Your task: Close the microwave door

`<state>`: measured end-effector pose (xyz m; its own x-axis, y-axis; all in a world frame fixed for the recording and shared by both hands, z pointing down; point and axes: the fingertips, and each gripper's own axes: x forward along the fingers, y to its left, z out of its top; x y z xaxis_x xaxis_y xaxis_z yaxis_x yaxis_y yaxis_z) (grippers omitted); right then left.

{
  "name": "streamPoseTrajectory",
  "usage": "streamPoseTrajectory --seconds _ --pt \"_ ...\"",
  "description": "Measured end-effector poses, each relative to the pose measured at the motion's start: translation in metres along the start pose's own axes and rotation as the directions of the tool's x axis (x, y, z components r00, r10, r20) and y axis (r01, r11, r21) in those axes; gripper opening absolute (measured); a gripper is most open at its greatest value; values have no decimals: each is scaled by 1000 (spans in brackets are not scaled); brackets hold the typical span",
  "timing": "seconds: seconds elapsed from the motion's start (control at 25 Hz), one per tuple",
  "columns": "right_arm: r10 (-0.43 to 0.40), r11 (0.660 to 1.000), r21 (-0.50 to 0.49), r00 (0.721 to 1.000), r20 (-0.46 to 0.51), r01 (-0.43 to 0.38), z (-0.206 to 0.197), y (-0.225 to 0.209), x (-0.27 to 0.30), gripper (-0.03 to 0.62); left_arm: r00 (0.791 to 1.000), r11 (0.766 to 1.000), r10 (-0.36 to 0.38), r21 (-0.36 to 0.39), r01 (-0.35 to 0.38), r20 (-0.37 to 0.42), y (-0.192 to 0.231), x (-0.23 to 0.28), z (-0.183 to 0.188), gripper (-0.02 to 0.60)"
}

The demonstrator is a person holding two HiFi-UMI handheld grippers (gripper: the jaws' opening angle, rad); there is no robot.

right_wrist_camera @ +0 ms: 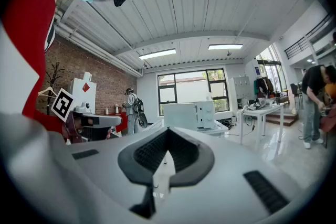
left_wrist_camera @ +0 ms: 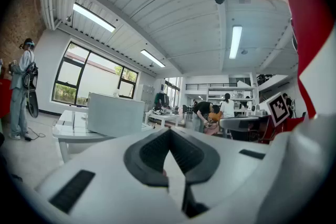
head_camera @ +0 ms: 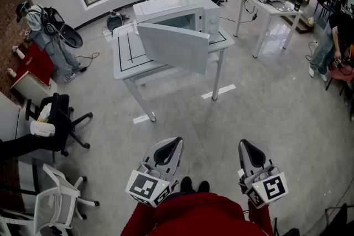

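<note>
The microwave [head_camera: 176, 15] was set on a white table [head_camera: 124, 55] at the far side of the room, and its door [head_camera: 172, 46] was swung wide open toward the near side. Both grippers were held level near the person's body, well apart from the table. The left gripper [head_camera: 167, 151] and the right gripper [head_camera: 252, 153] were each closed fully, with nothing gripped between the jaws.

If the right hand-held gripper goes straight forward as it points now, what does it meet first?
Probably the open microwave door; nothing shows nearer in that line, though depth is unclear.
</note>
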<state>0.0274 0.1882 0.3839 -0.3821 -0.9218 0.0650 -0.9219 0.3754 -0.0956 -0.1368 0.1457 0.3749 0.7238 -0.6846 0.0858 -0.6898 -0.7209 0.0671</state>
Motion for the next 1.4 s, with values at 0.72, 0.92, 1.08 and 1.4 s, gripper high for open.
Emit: streamPoseTrajectory --seconds 0.72,0.92,1.08,1.4 --pt "28 1000 1 1000 -11 -28 -2 5 16 12 1000 1000 -6 -18 6 -2 13 7 -2 9" --pt "40 999 15 999 -24 -39 -6 7 20 14 1000 999 -3 -47 2 -14 17 9 -9 9" --pt "32 999 33 999 -35 -31 -10 6 24 13 1000 999 -2 -54 0 -23 22 9 -13 9" --pt "6 1000 27 999 -32 -5 -9 14 39 14 999 998 -29 -51 28 -19 38 9 -16 9"
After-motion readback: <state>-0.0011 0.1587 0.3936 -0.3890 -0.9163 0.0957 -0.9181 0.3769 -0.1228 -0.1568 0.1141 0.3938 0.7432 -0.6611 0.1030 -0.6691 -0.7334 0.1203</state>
